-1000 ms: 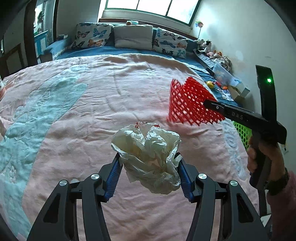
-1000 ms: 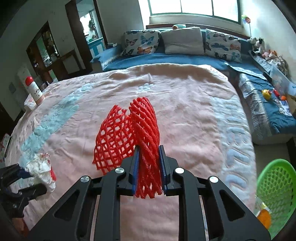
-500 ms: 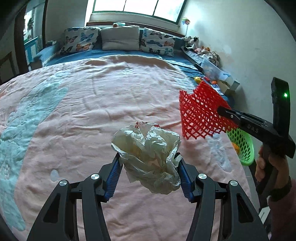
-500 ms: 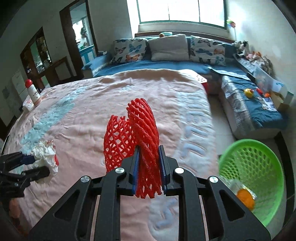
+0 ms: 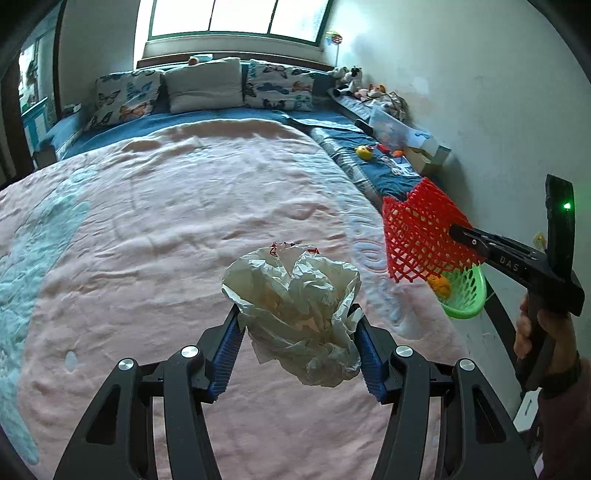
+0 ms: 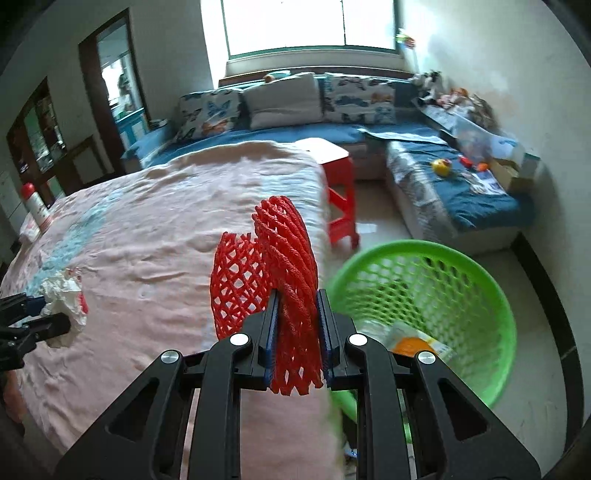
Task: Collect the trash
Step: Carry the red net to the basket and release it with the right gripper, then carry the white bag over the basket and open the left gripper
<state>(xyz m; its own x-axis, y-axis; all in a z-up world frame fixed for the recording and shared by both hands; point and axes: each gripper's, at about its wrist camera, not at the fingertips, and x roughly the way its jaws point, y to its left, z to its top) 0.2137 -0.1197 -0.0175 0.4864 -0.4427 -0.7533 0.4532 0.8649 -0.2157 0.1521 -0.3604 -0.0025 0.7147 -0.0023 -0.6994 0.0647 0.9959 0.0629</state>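
Right tool (image 6: 297,328) clamping red foam net (image 6: 284,266) upright, left tool (image 5: 295,332) gripping crumpled bag (image 5: 295,306)

Left wrist view: mounted just behind the left gripper (image 5: 297,343), tilted down over the pink bed (image 5: 166,229), facing the window (image 5: 236,16) and pillows (image 5: 203,85). Right wrist view: close behind the right gripper (image 6: 296,328), angled down across the bed's edge toward the green basket (image 6: 491,295) on the floor. Shared: bed, window, pillows, basket, each other's gripper.
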